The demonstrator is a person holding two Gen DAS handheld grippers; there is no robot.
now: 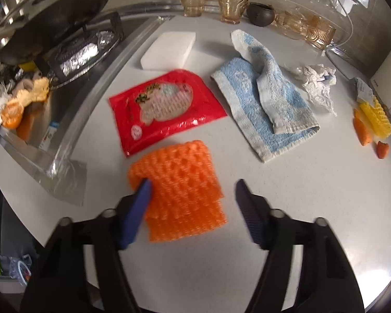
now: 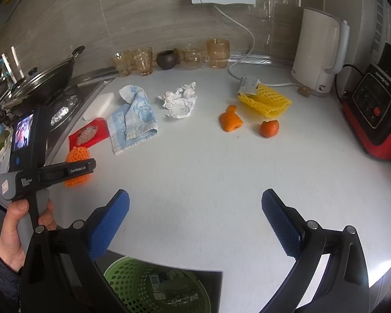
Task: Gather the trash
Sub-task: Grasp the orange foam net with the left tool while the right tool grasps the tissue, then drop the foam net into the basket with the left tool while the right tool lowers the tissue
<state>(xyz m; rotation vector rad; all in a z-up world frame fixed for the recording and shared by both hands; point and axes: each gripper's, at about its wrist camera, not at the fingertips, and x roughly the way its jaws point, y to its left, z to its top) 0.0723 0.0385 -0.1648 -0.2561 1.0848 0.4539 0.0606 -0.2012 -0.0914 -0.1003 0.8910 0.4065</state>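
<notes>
Left wrist view: I straddle orange foam net point(image 1: 179, 190) on counter point(image 1: 286, 195), left gripper point(image 1: 193, 189) unclenched; only left pad point(image 1: 138, 208) touches. Advice: centre, then squeeze gently (foam crushes). Right gripper point(image 2: 195, 200) spread, empty.

On the table point(image 2: 195, 172), the foam fruit net point(image 1: 179, 193) lies nearest the front edge, with the snack packet point(image 1: 166, 109) just behind it and the sponge block point(image 1: 169, 50) behind that. Right of the packet lies the towel point(image 1: 263, 104), then the crumpled paper point(image 2: 179, 100). Farther right sit two peel pieces point(image 2: 230, 121), a second net point(image 2: 267, 101) behind them. Glass cups point(image 2: 143, 61) line the wall. A perforated basket point(image 2: 143, 287) sits below the table's front edge.
</notes>
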